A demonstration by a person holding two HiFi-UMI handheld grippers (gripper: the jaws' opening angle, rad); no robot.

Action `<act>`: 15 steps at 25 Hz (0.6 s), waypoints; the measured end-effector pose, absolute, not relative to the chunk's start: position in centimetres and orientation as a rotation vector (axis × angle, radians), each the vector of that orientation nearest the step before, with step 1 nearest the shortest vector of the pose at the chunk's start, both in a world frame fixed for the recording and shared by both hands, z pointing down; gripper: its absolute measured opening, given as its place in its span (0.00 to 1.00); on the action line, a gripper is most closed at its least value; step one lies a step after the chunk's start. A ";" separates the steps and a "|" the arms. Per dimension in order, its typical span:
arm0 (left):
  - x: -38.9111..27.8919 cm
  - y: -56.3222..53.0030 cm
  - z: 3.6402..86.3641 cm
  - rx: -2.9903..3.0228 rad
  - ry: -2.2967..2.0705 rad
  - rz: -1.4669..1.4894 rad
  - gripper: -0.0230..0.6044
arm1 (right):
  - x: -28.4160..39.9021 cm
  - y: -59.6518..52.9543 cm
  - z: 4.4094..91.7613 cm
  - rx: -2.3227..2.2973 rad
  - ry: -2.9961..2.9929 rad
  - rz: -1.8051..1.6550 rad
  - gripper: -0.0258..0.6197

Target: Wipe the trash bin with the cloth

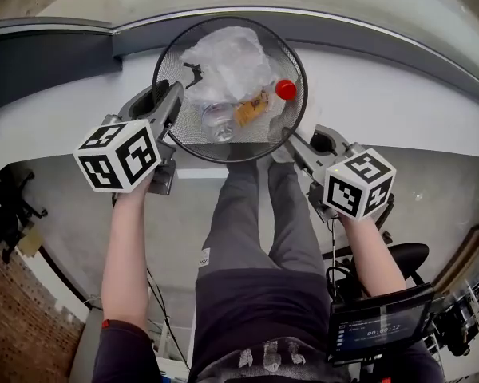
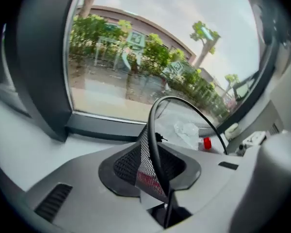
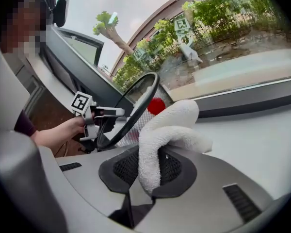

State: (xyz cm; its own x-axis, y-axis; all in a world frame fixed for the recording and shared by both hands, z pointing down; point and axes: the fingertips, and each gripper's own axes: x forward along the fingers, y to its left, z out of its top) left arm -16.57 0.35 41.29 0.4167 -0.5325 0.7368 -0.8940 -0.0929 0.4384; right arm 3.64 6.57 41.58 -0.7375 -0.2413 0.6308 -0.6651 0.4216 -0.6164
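The black wire-mesh trash bin (image 1: 169, 70) hangs in the air in front of a white sill, seen from above in the head view. My left gripper (image 1: 176, 96) is shut on its left rim; in the left gripper view the rim and mesh wall (image 2: 153, 140) run between the pads. A white cloth (image 3: 157, 140) is clamped in my right gripper (image 3: 150, 171), which sits at the bin's lower right rim (image 1: 291, 138). The cloth folds over beside the rim (image 3: 136, 108). Inside the bin lie crumpled clear plastic (image 1: 227, 54), a clear cup (image 1: 218, 120) and a red cap (image 1: 286, 89).
A white sill (image 1: 399, 102) and a dark window frame (image 1: 48, 62) run behind the bin, with glass beyond. The person's legs (image 1: 247, 238) are directly below. A small screen (image 1: 379, 325) is at the lower right.
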 end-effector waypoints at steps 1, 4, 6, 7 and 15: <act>-16.8 0.6 41.4 1.702 -1.253 0.434 0.17 | 2.9 7.8 41.8 0.729 -2.222 1.278 0.14; -17.0 1.3 41.6 1.610 -1.259 0.348 0.16 | -0.1 12.0 42.2 0.568 -2.213 1.348 0.14; -16.8 1.4 41.4 1.594 -1.265 0.323 0.16 | -2.3 13.7 41.8 0.481 -2.227 1.399 0.14; -16.7 1.3 41.3 1.589 -1.270 0.305 0.16 | -3.0 14.1 41.4 0.460 -2.235 1.418 0.14; -16.3 2.7 41.6 1.677 -1.212 0.430 0.35 | 1.9 8.0 40.3 0.709 -2.255 1.374 0.14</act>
State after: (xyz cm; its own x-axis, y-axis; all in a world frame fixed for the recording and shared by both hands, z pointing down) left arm -16.31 2.72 41.59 0.4383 -0.5158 0.7361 -0.8645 -0.0176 0.5024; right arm 1.88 8.02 40.27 -0.7891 -0.2113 0.5768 -0.6094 0.3869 -0.6921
